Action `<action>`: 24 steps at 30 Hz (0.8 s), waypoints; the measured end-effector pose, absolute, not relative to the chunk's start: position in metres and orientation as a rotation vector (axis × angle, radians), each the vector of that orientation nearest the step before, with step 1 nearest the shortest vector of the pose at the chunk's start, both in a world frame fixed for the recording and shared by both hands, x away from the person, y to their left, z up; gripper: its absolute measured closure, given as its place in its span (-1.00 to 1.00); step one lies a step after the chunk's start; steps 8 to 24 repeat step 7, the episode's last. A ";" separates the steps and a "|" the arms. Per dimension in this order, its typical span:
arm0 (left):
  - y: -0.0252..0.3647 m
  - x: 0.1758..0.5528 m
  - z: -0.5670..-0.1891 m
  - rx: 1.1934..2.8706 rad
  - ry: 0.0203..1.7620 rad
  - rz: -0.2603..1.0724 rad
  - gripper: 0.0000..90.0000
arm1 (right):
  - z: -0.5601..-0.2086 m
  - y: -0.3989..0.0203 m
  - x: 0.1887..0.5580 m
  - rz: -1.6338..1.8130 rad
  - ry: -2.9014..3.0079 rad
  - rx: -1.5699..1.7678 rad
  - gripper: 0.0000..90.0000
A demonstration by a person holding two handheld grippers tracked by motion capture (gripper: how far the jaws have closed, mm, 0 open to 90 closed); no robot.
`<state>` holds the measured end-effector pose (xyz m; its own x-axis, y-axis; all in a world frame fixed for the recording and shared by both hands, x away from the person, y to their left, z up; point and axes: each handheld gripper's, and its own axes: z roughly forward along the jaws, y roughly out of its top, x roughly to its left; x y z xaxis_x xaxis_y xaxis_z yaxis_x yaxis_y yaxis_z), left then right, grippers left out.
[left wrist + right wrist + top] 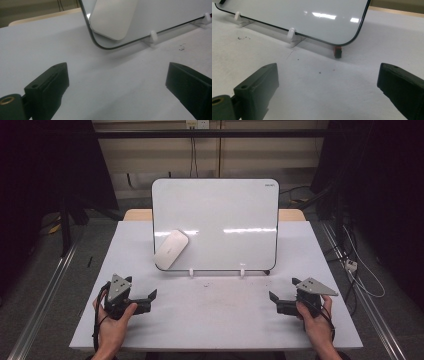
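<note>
Eraser (171, 249) clings to whiteboard (215, 225) lower-left corner, likely light, rigid, smooth-shelled; grip across its long sides; left gripper (146, 300) and right gripper (275, 301) both wide, empty, near the table (215, 320) front edge

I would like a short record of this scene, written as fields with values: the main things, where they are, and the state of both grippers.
board: whiteboard standing tilted on white clips at the back of the table
eraser: white oval eraser stuck on the board's lower left corner
left gripper: open, holds nothing, low over the table's front left
right gripper: open, holds nothing, low over the table's front right
small item: reddish-dark piece under the board's right corner
</note>
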<state>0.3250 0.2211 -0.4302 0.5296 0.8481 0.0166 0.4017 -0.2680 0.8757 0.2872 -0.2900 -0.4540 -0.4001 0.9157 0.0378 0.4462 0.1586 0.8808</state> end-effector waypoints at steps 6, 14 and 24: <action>0.222 0.327 -0.431 1.867 1.033 0.611 -0.90 | -0.454 -0.291 0.286 1.182 1.918 1.291 -0.92; 0.222 0.328 -0.431 1.866 1.036 0.612 -0.90 | -0.454 -0.292 0.286 1.183 1.917 1.293 -0.92; 0.222 0.328 -0.431 1.866 1.036 0.612 -0.90 | -0.454 -0.292 0.286 1.183 1.917 1.293 -0.92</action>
